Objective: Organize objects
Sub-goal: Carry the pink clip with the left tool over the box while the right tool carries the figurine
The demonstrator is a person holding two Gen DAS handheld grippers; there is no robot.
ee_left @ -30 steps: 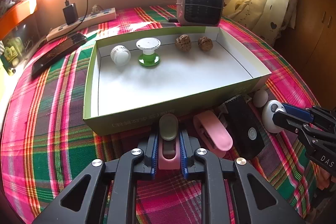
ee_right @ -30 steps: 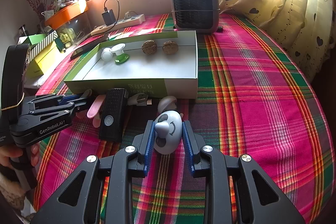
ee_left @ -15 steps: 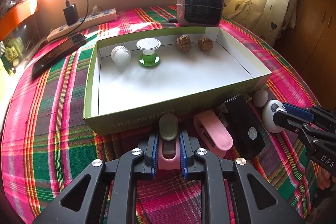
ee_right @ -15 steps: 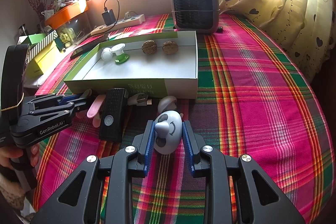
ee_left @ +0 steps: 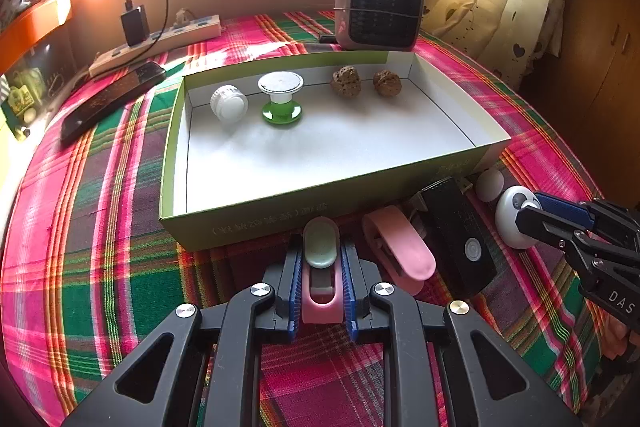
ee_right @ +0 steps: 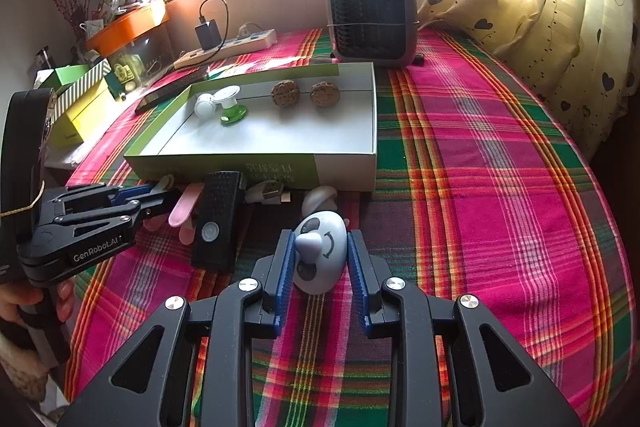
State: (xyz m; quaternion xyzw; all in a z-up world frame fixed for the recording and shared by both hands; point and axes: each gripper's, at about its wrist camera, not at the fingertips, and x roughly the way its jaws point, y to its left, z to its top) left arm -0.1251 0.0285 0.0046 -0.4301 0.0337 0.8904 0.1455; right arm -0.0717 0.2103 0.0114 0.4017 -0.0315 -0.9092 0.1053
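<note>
desk cloth (ee_right: 500, 187): plaid, magenta/green with orange and yellow lines; box (ee_left: 280, 203): lime-green outside, white inside; in it a white knob (ee_left: 229, 103), white-topped spool on green base (ee_left: 281, 98), two brown walnuts (ee_left: 366, 81); clip (ee_left: 321, 267) pink with grey-green top, second clip (ee_left: 400, 251) pink; remote (ee_left: 460, 239) black; round toy (ee_right: 320, 251) pale blue-white with dark face marks; gripper (ee_right: 320, 267) black, blue pads (ee_right: 286, 267); heater (ee_right: 372, 21) grey, black grille; curtain (ee_right: 560, 7) cream with dark hearts
</note>
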